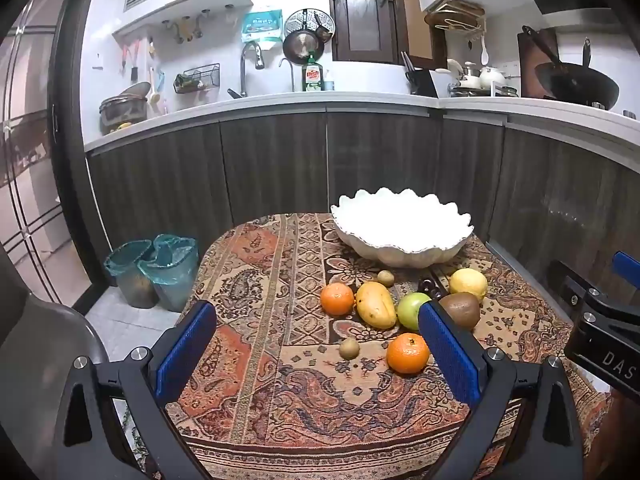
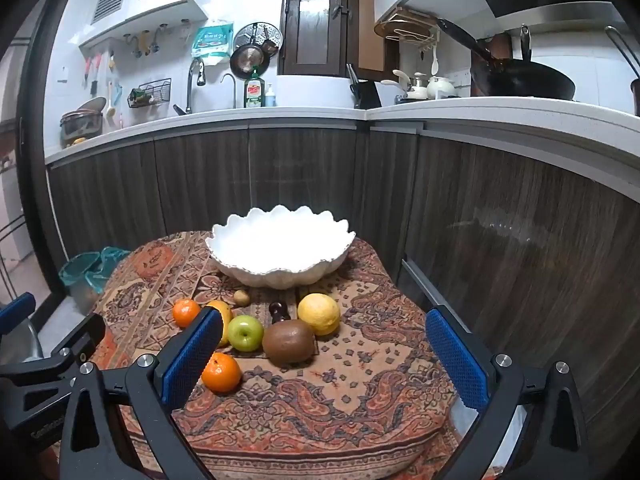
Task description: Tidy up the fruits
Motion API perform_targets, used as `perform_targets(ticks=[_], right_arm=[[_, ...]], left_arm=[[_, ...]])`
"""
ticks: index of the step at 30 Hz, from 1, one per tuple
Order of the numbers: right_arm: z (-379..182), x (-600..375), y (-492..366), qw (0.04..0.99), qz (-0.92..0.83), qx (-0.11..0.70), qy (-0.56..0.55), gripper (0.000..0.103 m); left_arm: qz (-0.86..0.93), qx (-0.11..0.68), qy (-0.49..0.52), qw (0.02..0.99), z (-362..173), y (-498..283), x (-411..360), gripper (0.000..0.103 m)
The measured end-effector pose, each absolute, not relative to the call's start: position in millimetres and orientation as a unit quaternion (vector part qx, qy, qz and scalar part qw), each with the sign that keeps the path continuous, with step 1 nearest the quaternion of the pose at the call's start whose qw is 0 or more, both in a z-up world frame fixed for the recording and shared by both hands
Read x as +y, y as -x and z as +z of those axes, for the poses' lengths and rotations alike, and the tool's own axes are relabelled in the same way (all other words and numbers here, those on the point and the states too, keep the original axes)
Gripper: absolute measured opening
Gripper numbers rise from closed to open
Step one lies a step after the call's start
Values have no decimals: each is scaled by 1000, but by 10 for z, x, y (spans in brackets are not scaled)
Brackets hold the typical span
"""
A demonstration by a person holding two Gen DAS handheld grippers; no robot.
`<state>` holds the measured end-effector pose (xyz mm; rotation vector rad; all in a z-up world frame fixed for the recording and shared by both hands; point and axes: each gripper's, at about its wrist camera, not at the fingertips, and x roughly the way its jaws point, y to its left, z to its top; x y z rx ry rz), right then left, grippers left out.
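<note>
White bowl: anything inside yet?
Nothing visible inside the white bowl; its interior is overexposed and the near wall hides the bottom. All the fruit lies on the patterned cloth.

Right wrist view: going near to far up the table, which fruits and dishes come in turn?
Near orange → large kiwi → green apple → lemon → far orange → small kiwi → white bowl.

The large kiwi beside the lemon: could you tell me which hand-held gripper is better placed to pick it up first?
Probably the right hand-held gripper: the large kiwi lies between its open fingers, slightly left of centre. For the left hand-held gripper it sits beyond the right finger.
</note>
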<state>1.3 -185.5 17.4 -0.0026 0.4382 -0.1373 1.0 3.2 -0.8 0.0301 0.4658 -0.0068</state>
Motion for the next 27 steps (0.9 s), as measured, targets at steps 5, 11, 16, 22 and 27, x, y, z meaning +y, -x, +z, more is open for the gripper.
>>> perform_targets(ticks=[5,11,16,22,27], right_arm=[[190,-1882,-27,974,-67,216,2,103],[219,-1874,-14,974,-68,217,3,103],[230,-1879,-21,974,-68,218,5,103],[193,-1878,-30,973,-69,220,5,103],[189,-1870,-22,973,-71,218,6,103]], left_arm=[[-2,231,-15,973,-9,-12,26,103],[-4,235,-12,972,-9,-29,46,103],[-3,239,-11,971,-27,-47,51,103],[-3,238,-12,971,-35,-40,52,103],[-4,239,-12,971,-34,-40,56,103]])
